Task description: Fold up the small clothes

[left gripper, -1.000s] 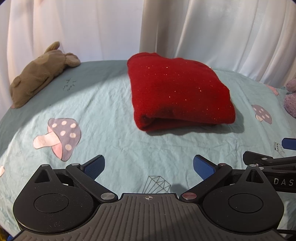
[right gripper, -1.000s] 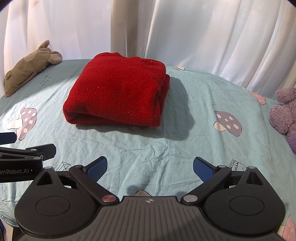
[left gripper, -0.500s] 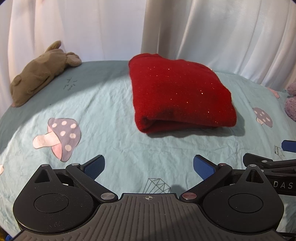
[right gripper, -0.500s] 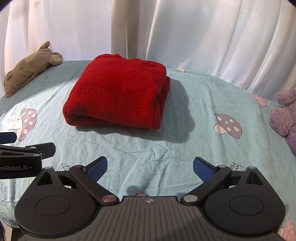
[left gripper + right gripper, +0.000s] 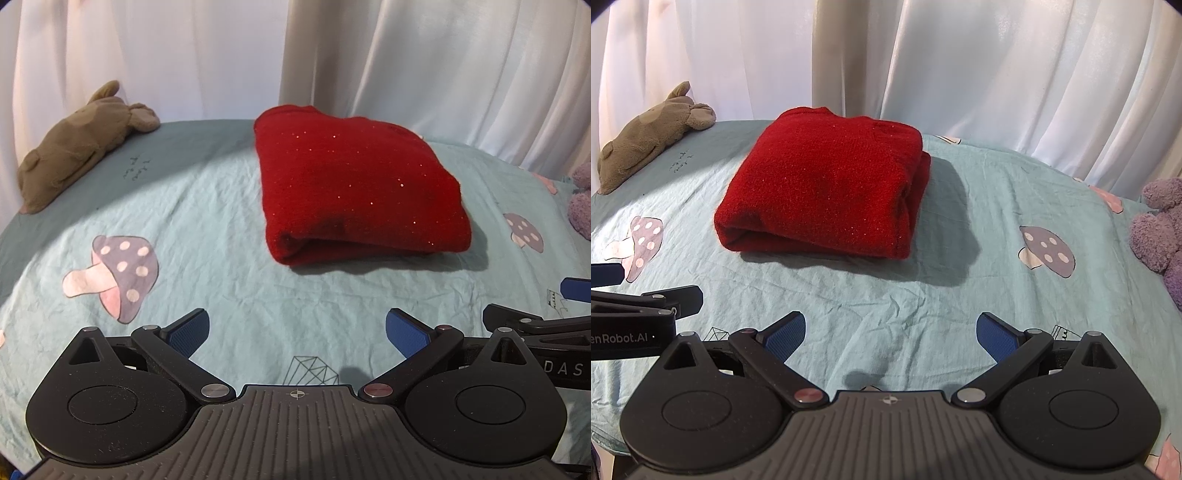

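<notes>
A red knitted garment [image 5: 354, 188] lies folded into a thick rectangle on the light blue mushroom-print sheet [image 5: 207, 229]; it also shows in the right wrist view [image 5: 827, 188]. My left gripper [image 5: 297, 330] is open and empty, held above the sheet well short of the garment's near edge. My right gripper [image 5: 890, 332] is open and empty, also short of the garment. Each gripper shows at the side of the other's view: the right one [image 5: 535, 314] and the left one [image 5: 646, 295].
A brown plush toy [image 5: 77, 136] lies at the far left of the sheet. A purple plush toy [image 5: 1160, 229] sits at the right edge. White curtains [image 5: 997, 66] hang close behind. The sheet [image 5: 979, 295] carries mushroom prints.
Both grippers have drawn back slightly from the folded garment and stay open. The garment has not moved.
</notes>
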### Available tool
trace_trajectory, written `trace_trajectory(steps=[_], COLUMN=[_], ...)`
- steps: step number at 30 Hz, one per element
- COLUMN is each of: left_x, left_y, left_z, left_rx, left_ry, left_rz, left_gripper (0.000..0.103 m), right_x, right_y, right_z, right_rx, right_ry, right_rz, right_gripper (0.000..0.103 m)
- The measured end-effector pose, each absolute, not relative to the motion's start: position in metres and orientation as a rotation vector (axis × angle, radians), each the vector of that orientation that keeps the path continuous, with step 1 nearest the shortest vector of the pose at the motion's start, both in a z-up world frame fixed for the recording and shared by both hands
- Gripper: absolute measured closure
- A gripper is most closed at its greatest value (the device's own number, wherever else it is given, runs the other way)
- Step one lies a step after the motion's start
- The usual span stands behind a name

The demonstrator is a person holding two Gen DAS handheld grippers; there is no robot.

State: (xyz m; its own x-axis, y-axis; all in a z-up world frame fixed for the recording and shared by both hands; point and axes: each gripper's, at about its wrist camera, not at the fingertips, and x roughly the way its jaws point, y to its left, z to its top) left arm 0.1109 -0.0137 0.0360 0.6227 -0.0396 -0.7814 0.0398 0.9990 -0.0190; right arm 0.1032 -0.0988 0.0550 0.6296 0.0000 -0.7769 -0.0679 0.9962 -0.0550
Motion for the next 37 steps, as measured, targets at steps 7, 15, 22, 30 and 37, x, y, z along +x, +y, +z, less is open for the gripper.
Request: trace_trajectory(steps=[7, 15, 22, 30, 37], left_x=[0.1097, 0.1103, 0.1112, 0.1099, 0.1094], left_y=[-0.0151, -0.0181, -0.0221, -0.0213, -0.0189], left_z=[0.0362, 0.0354, 0.0323, 0.0316, 0.0299], left_rx=[-0.018, 0.02, 0.044, 0.045, 0.04], left_ry=[0.884, 0.882, 0.898, 0.907, 0.922], left_rz=[-0.08, -0.053, -0.054, -0.06, -0.058], left_gripper=[0.0, 0.0, 0.0, 0.0, 0.0], right_x=[0.1052, 0.1065, 0.1068, 0.1078, 0.1079], right_y=[-0.0995, -0.1028, -0.1037, -0.1032, -0.0982], right_z=[0.0538, 0.0534, 0.0533, 0.0535, 0.0538], right_rx=[-0.082, -0.075, -0.075, -0.083, -0.094], right_ry=[0.889, 0.888, 0.889, 0.889, 0.889], right_rz=[0.04, 0.039, 0.039, 0.047, 0.053], right_gripper=[0.004, 0.004, 0.004, 0.004, 0.004])
